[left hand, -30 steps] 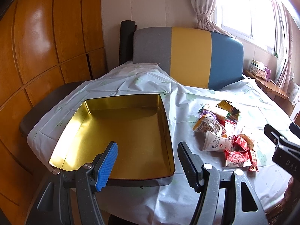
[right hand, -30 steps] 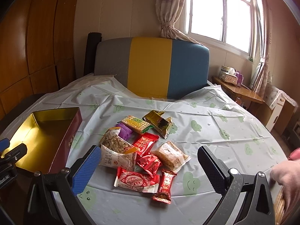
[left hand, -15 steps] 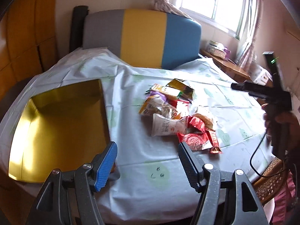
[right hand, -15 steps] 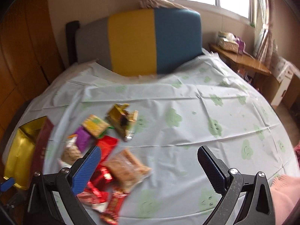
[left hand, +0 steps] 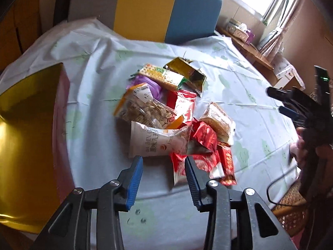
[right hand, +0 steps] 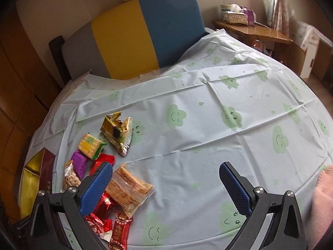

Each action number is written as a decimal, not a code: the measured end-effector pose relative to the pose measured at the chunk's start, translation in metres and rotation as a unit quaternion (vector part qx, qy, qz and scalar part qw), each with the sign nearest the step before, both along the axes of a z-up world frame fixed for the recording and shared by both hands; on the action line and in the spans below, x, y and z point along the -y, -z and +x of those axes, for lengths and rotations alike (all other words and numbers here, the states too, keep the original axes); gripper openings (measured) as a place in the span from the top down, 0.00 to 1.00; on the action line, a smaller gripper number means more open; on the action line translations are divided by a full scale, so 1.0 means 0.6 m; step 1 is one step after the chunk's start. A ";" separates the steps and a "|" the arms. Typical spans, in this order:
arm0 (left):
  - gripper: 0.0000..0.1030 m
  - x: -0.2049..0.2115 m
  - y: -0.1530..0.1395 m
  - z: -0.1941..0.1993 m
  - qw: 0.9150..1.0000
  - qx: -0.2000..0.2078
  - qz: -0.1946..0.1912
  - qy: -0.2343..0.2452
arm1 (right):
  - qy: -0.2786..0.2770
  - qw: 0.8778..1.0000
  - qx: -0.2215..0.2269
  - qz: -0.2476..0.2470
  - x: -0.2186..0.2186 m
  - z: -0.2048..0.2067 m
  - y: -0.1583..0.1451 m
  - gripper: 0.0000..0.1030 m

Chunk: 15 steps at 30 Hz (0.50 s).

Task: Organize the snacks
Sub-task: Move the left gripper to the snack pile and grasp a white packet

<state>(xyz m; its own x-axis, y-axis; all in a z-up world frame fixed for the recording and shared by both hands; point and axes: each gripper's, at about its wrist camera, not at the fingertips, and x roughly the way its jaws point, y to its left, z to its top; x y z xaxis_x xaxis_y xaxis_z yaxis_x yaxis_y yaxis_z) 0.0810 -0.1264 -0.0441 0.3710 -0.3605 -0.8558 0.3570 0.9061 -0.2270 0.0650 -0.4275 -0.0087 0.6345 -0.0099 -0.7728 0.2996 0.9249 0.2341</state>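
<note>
A pile of snack packets lies on the cloud-print tablecloth (right hand: 208, 125). My left gripper (left hand: 163, 164) points down at the pile's near edge and its jaws are closing. A corner of a red-and-white packet (left hand: 180, 167) shows between the tips, and the pads are not pressing on it. A white packet (left hand: 156, 142) lies just beyond. The open gold tin (left hand: 27, 125) stands to the left. My right gripper (right hand: 165, 166) hangs open over bare cloth, its left finger above a clear-wrapped wafer cake (right hand: 129, 189). In the left wrist view the right gripper (left hand: 283, 102) hovers at the right.
A chair with a grey, yellow and blue back (right hand: 135, 33) stands behind the table. A wooden side table with a tissue box (right hand: 235, 14) is at the back right. A pink sleeve (right hand: 322, 198) and a black cable (left hand: 276, 189) sit at the table's near right edge.
The left gripper swung right from the gold tin to the snack pile, dipped, and its jaws narrowed. The right gripper moved right and rolled, so the snacks now sit at its lower left.
</note>
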 end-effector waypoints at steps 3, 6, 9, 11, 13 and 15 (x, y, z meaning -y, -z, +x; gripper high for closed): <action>0.38 0.010 0.006 0.021 1.000 0.010 0.023 0.002 | -0.010 1.000 0.003 0.006 -0.003 -0.002 -0.002 0.00; 0.30 0.015 0.015 0.058 0.999 0.001 0.033 -0.007 | -0.016 1.000 0.007 0.016 -0.003 -0.003 -0.004 0.00; 0.32 0.016 0.030 0.084 0.999 -0.010 0.030 -0.016 | -0.018 0.999 0.009 0.024 0.000 -0.007 -0.005 0.00; 0.40 0.016 0.041 0.089 0.999 -0.042 0.003 -0.013 | -0.020 0.999 0.011 0.037 0.003 -0.009 -0.005 0.00; 0.45 0.017 0.045 0.082 0.999 -0.051 -0.009 -0.003 | -0.023 0.999 0.011 0.048 0.004 -0.010 -0.004 0.00; 0.54 0.018 0.037 0.063 0.999 -0.047 -0.014 0.012 | -0.025 0.998 0.012 0.059 0.005 -0.011 -0.004 0.00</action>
